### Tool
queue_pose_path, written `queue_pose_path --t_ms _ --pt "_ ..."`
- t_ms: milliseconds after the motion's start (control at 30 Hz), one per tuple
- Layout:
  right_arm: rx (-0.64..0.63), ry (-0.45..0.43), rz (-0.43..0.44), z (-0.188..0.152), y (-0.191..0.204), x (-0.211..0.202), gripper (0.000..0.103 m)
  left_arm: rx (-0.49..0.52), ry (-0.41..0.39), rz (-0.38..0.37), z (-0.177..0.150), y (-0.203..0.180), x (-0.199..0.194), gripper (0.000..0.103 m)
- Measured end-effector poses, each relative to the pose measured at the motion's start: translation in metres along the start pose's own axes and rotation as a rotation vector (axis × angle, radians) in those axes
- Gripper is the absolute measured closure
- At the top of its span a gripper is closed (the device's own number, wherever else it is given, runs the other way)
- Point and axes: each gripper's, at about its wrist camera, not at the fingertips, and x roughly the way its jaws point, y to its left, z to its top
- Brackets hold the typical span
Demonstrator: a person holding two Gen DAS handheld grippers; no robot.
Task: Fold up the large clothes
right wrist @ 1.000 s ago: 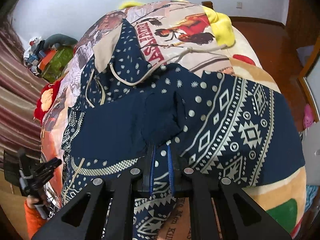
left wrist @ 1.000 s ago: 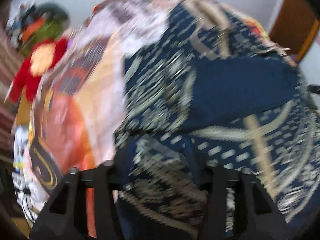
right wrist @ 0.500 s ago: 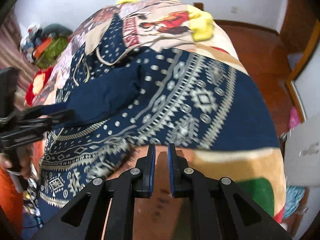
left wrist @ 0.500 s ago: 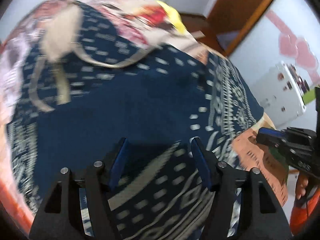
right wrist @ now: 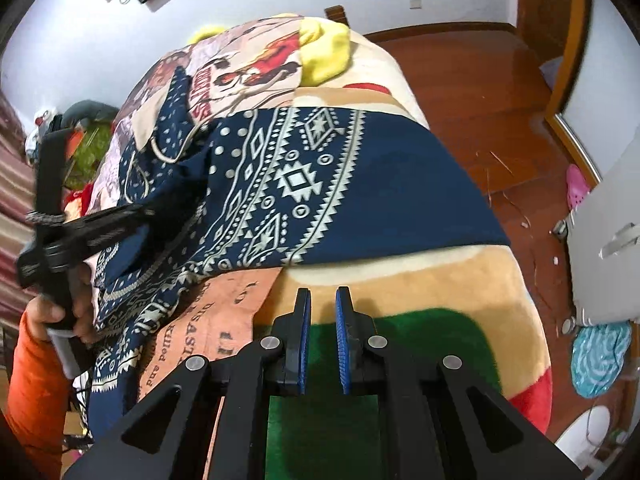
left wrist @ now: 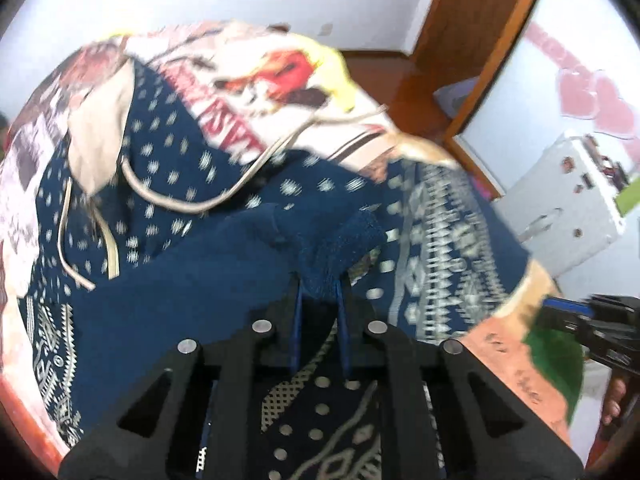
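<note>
Navy hooded sweater with white geometric pattern (right wrist: 360,184) spread on bed over printed plush blanket (right wrist: 400,280). Left claw (left wrist: 319,284) closing, bunched navy cuff between blue pads (fabric pinched). Right claw (right wrist: 322,300) shut, empty, over blanket near sweater hem.

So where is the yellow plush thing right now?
The yellow plush lies at the far end of the bed on the printed blanket, beyond the navy patterned hoodie, top centre of the right wrist view.
</note>
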Motion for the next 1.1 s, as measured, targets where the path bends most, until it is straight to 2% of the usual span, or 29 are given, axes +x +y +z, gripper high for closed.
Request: queue_pose_path --t_ms 67,133,267,400,500,600,700,767,900,1000,1100 --pt "0.014 0.0 0.007 0.001 -0.002 0.001 0.095 0.023 -0.012 -0.06 -0.001 -0.008 -0.008 0.089" --pt "0.023 0.0 0.011 0.001 -0.003 0.002 0.095 0.037 0.009 -0.091 -0.001 -0.018 -0.005 0.089" --pt "0.02 -0.003 0.024 0.003 0.003 0.001 0.095 0.056 0.12 -0.106 -0.011 -0.027 0.022 0.088" --pt "-0.02 -0.005 0.022 0.004 0.018 -0.001 0.095 0.0 0.19 -0.131 -0.023 -0.016 0.029 0.072" --pt "-0.043 -0.001 0.021 0.008 0.029 0.0 0.095 -0.02 0.158 -0.135 -0.027 0.002 0.011 0.061" --pt "-0.059 0.003 0.029 0.016 0.041 0.002 0.095 -0.043 0.078 -0.077 -0.033 0.035 -0.019 0.048" --pt "-0.088 0.0 0.059 0.031 0.064 0.007 0.095 -0.042 0.006 0.049 -0.044 0.071 -0.044 0.039" --pt "-0.11 0.003 0.08 0.04 0.081 0.011 0.095 -0.048 -0.008 0.129 -0.054 0.099 -0.052 0.036" --pt "-0.167 0.033 0.118 0.055 0.122 0.031 0.095 -0.147 0.042 0.236 -0.083 0.169 -0.049 0.036" --pt "-0.207 0.095 0.126 0.061 0.149 0.058 0.095 -0.248 0.099 0.291 -0.11 0.217 -0.037 0.036" --pt "-0.223 0.216 0.117 0.061 0.163 0.099 0.095 -0.331 0.18 0.323 -0.14 0.25 -0.015 0.034"
